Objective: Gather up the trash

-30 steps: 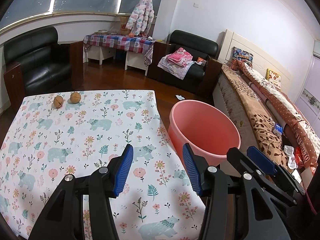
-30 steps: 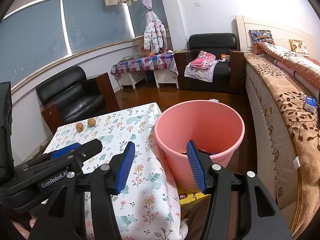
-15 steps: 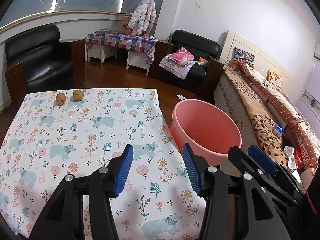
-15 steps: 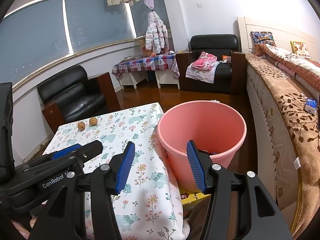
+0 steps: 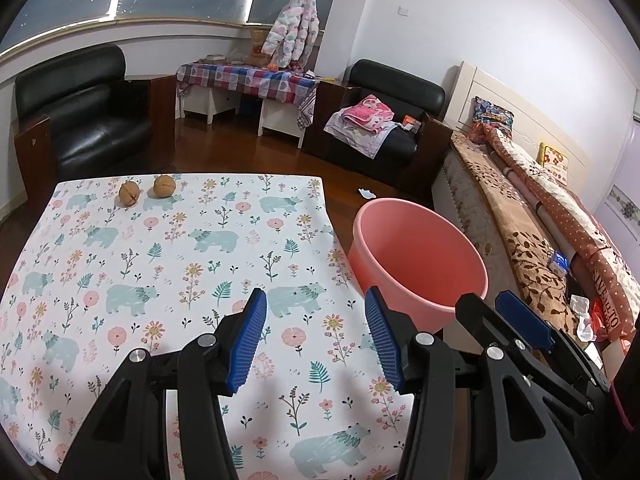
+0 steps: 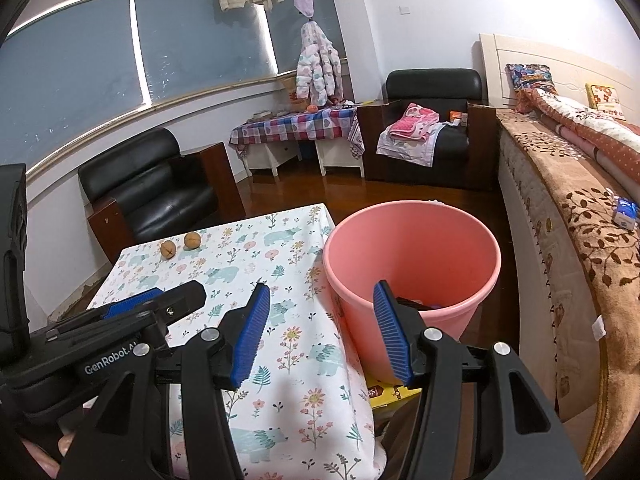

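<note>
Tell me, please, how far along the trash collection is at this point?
Done: some items already lie in the pink bin. In hand: nothing; the left gripper and right gripper are both open and empty. Left: two brown round things at the table's far edge.

Both grippers were built alike: black plastic arms with triangular cut-outs, each carrying a round silver screw head near the joints. The left gripper (image 5: 314,336) ended in two blue pads (image 5: 247,344) ribbed with fine ridges across their inner faces. The right gripper (image 6: 320,330) wore the same ribbed blue fingers (image 6: 251,334). In the right wrist view, the side of the left gripper's black body bore white lettering that read "GenRobot.AI", and a strip of textured blue ran along its top.
</note>
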A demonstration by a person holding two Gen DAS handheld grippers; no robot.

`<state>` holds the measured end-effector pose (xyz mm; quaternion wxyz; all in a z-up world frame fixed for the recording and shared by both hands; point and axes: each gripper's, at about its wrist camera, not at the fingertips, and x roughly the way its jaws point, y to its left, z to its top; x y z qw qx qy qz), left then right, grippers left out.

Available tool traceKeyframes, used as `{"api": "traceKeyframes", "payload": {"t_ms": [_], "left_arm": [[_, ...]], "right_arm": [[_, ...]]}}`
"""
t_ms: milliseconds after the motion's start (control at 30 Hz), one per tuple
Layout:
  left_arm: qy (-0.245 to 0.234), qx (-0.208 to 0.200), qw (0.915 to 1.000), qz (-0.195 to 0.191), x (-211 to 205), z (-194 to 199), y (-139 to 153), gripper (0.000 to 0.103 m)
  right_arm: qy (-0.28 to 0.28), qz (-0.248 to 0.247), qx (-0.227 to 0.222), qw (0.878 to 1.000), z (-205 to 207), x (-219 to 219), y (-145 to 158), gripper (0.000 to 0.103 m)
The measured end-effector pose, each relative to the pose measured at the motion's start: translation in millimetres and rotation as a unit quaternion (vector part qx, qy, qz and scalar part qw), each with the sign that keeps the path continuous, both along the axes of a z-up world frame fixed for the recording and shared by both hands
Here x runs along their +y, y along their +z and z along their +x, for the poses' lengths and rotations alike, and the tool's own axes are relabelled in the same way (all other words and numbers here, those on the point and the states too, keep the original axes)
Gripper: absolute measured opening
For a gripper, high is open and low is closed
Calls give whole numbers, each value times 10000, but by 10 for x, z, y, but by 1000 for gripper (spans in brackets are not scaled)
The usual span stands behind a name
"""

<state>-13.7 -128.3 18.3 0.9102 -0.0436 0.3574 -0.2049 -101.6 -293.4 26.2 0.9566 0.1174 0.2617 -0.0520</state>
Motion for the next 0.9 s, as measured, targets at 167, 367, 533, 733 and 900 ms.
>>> {"api": "traceKeyframes", "payload": {"t_ms": [167,367,533,733,900], "left_arm": [[4,1,10000,-10,13,-3,-1,50],[4,5,10000,-9,14,-2,-4,50],[14,2,10000,-12,17,-7,-2,50],[57,40,10000,-7,25,-1,-17,50],[92,112,9999,-36,61,39,-49,50]], "right_arm": [[4,-5,1,10000,9,6,3,55],[-2,-13,3,10000,-2,12,0,55],[7,-18,9,10000,-5,15,-3,55],[31,-30,58,10000,-1,32,-33,55],[58,-54,99,9999,51,62,-43,55]]}}
